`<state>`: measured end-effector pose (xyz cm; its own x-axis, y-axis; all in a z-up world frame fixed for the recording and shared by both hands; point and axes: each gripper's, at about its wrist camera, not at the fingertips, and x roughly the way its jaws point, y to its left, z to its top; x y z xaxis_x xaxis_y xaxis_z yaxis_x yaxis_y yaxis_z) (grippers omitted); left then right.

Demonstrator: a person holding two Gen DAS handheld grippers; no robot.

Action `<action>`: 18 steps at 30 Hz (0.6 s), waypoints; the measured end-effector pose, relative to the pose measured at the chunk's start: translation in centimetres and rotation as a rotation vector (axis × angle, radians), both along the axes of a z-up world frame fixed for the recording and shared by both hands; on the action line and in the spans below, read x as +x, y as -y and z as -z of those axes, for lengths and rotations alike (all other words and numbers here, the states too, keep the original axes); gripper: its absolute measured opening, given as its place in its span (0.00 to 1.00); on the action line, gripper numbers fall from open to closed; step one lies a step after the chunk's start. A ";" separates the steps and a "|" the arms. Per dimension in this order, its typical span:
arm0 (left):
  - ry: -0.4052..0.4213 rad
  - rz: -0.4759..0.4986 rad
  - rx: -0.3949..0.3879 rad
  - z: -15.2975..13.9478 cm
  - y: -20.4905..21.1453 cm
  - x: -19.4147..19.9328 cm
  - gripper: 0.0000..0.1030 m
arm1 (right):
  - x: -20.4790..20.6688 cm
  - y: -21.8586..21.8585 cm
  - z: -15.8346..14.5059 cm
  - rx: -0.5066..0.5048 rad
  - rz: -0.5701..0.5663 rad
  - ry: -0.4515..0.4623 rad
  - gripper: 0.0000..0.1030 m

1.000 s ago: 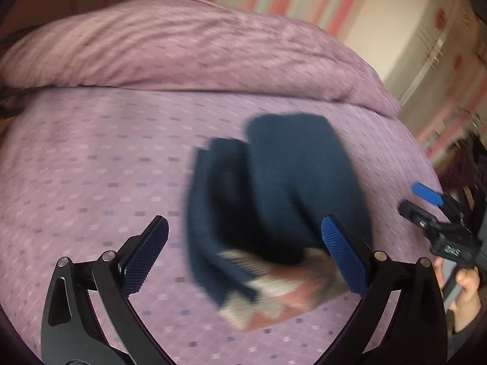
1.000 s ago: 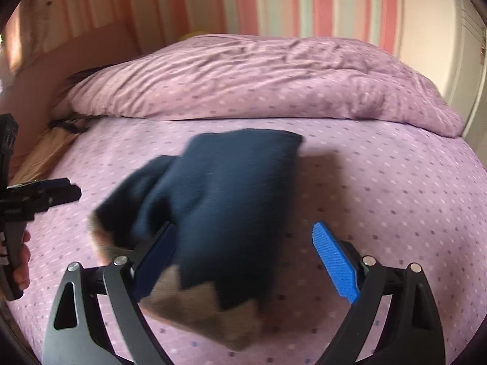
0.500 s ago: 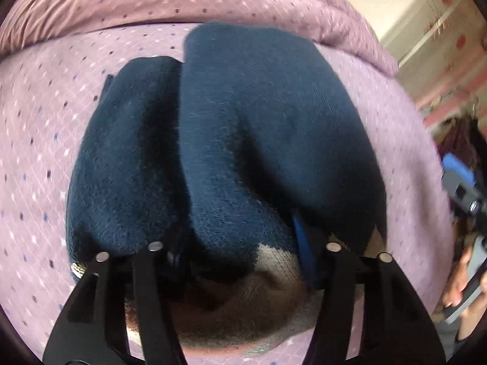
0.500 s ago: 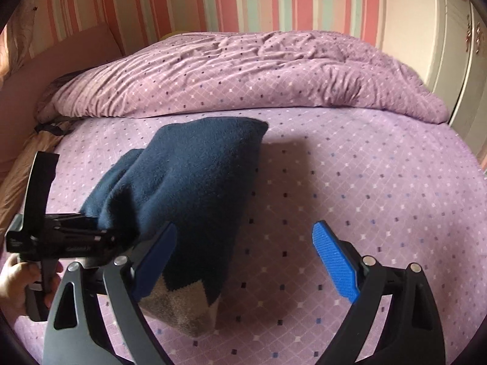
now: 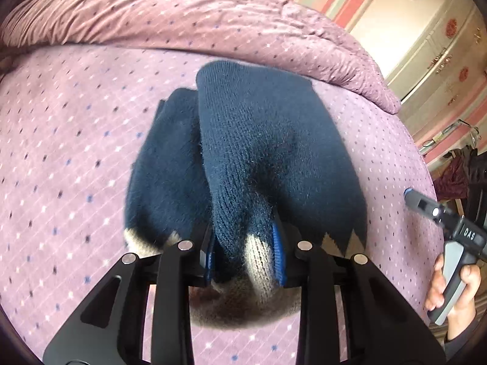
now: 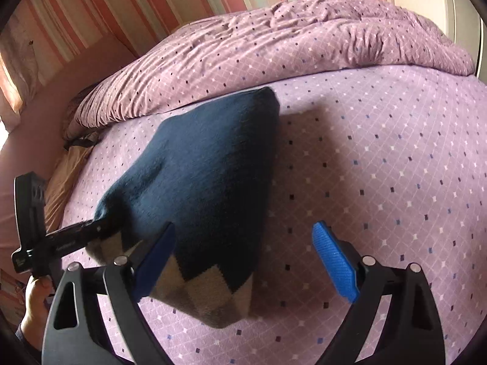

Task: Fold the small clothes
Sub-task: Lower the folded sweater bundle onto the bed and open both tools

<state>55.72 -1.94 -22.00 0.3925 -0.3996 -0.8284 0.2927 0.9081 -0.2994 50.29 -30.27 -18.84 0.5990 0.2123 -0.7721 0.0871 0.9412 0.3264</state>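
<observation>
On the purple bedsheet [image 5: 76,140], left hand-held gripper [image 5: 245,251] pinches navy sweater [image 5: 264,152]; right hand-held gripper [image 6: 243,261], marked "DAS", gapes.

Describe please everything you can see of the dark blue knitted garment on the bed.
The knitted garment looks like thick navy wool with a beige zigzag band at its near edge. It is folded into bulky layers and lies on the purple dotted bedsheet. The left gripper has its jaws shut on one fold near the beige band. The right gripper is open beside it.
</observation>
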 end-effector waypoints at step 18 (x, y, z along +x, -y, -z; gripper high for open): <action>-0.023 -0.115 -0.065 6.7 -5.5 -0.1 0.58 | -0.1 -3.6 1.6 -0.123 -0.055 -0.027 0.89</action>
<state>55.60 3.54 -28.67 0.4198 -0.4064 -0.8115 0.1800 0.9137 -0.3644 50.21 -26.72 -20.49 0.5680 0.1468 -0.8099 0.0412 0.9777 0.2061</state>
